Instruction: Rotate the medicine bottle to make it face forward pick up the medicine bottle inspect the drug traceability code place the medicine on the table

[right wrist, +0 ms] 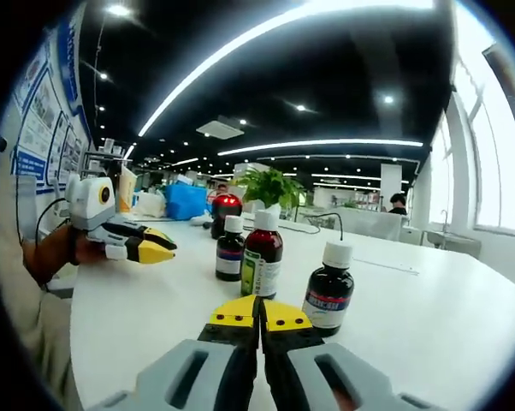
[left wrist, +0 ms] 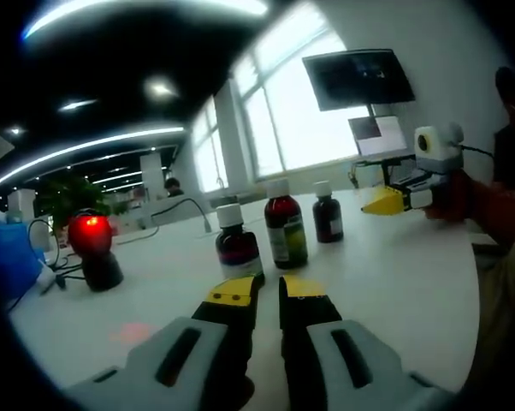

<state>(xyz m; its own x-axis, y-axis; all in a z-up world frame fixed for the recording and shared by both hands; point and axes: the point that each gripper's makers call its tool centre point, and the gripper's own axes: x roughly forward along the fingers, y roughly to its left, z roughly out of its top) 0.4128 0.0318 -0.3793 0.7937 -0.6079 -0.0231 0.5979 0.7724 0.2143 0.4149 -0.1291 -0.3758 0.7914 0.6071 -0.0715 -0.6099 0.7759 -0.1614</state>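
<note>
Left gripper low over white round table, yellow-tipped jaws nearly together with a thin gap, nothing between them, clenched on air. Seen again from right gripper view at far left, held in a person's hand, tips closed, clear of table surface. Right gripper same pose, jaws pressed together, empty, hovering near table edge; seen in left gripper view at far right, held by a hand.

Three dark medicine bottles with white caps upright on table between the two grippers, none held. In left gripper view: nearest bottle just beyond jaw tips, middle bottle with green-yellow label right of it, farthest bottle further right. In right gripper view: bottle with red-white label closest, just right of jaw tips; tall bottle with green label behind; small bottle left of that.

Barcode scanner with red glowing head on stand, left on table, cable trailing. Potted plant far behind. Monitor by windows.
</note>
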